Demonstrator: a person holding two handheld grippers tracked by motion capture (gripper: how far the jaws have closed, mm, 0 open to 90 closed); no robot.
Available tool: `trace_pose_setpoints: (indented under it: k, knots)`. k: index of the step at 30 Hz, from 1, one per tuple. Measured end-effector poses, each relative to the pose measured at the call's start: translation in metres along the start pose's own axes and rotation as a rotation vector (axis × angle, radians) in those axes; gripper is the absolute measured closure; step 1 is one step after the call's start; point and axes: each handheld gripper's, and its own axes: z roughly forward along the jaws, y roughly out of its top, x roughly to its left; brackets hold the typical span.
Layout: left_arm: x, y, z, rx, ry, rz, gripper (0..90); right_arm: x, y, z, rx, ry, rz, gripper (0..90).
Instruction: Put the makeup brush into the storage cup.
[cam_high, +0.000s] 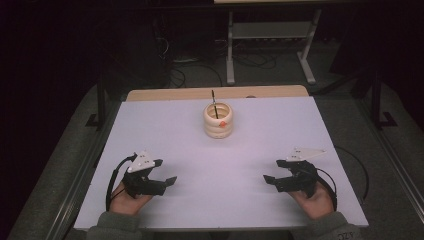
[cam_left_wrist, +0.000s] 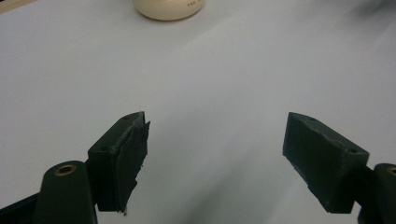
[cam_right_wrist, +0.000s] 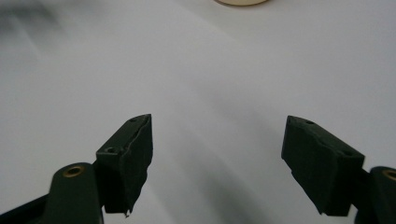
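Observation:
A cream ribbed holder stands at the far middle of the white table, with a dark pen upright in it. Its base shows at the top of the left gripper view and the right gripper view. My left gripper rests near the front left of the table, open, with bare table between its jaws. My right gripper sits at the front right, also open and holding nothing. Both point inward toward the table's middle.
A wooden strip runs along the table's far edge. Beyond it stand a white table frame and cables on the dark floor. Each gripper's black cable loops beside the hand near the front edge.

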Motion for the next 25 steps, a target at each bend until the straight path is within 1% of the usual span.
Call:
trace_pose_setpoints:
  k: [2,3,7,11,14,15,17,19,24,25]
  knots:
    - [-0.0011,0.0007,0.0005,0.004,0.002,0.018,21.6,0.0005,-0.0007,-0.0014,-0.002,-0.002,0.006,22.1]
    - [-0.0023,0.0008,0.0006,0.008,0.001,0.013,21.6,0.0005,-0.0006,-0.0017,-0.002,-0.002,0.011,21.6]
    - [-0.0033,0.0,0.0022,0.017,-0.001,0.016,21.6,0.0007,-0.0006,-0.0027,-0.006,-0.003,0.01,21.5]
    - [-0.0035,-0.0004,0.0036,0.019,-0.003,0.011,21.5,0.0007,0.0,-0.0023,-0.007,-0.007,-0.001,20.4]
    - [-0.0038,-0.0001,0.0048,0.021,-0.005,0.021,21.5,0.0007,0.0003,-0.0023,-0.004,-0.009,0.006,19.3]
    - [-0.0048,0.0,0.0053,0.022,-0.008,0.013,21.4,0.0003,0.0004,-0.0022,-0.007,-0.01,0.002,19.3]
    - [-0.0045,0.0003,0.0062,0.028,-0.009,0.029,21.3,0.0005,0.0008,-0.0025,-0.009,-0.01,0.008,18.3]
    - [-0.0061,0.0004,0.0071,0.029,-0.014,0.017,21.2,0.0006,0.0011,-0.0029,-0.011,-0.014,0.006,18.2]
    - [-0.006,0.001,0.0075,0.028,-0.015,0.021,21.0,0.0004,0.0022,-0.0036,-0.014,-0.018,0.007,17.3]
    - [-0.0056,0.0013,0.0077,0.028,-0.015,0.027,20.9,-0.0001,0.0024,-0.0037,-0.017,-0.019,0.005,17.3]
